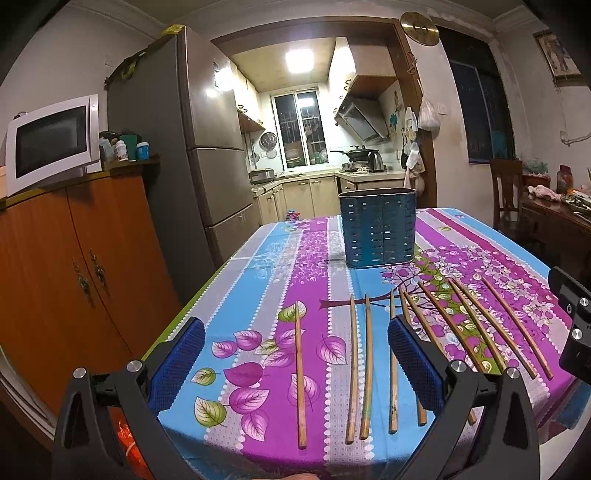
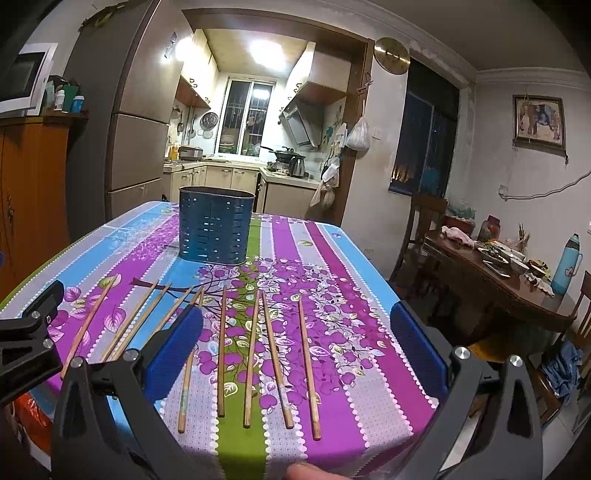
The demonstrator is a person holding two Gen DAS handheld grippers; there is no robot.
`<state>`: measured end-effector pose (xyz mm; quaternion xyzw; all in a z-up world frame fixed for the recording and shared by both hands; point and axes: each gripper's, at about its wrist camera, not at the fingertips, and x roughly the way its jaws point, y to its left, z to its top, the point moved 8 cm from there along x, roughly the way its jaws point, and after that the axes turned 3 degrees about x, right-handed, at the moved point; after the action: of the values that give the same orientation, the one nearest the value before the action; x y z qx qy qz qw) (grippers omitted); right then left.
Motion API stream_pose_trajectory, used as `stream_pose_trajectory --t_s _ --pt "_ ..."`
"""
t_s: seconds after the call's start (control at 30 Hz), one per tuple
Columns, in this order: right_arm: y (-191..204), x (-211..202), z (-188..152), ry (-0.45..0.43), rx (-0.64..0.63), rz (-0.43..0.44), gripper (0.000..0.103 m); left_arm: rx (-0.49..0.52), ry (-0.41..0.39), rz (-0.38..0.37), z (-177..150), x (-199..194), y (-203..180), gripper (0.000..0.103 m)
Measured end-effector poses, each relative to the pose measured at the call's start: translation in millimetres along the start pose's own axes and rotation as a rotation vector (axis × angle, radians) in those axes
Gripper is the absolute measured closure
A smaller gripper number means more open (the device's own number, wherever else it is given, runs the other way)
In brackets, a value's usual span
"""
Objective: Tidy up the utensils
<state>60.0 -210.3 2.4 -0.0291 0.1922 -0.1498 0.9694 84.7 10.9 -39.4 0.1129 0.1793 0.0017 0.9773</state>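
Left wrist view: slim brown wooden chopsticks (image 1: 300,373) lie in a loose row on the striped floral tablecloth (image 1: 258,258), nearer than the blue perforated holder (image 1: 378,232). Left gripper (image 1: 295,363) and right gripper (image 2: 297,347) hover above them, jaws apart, empty.

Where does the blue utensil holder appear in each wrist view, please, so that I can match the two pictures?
Left wrist view: the blue utensil holder stands right of centre, upright on the tablecloth, beyond the row of chopsticks.
Right wrist view: the same holder stands left of centre, again beyond the chopsticks.
Shared landmark: the round gold wall clock beside the kitchen doorway.
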Motion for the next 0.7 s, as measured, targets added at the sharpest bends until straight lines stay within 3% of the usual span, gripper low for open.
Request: stream_pose_trajectory --t_s 0.7 --pt "-3 9 -23 0.055 -0.018 -0.024 0.005 -0.015 0.109 -0.025 -31 19 -5 0.004"
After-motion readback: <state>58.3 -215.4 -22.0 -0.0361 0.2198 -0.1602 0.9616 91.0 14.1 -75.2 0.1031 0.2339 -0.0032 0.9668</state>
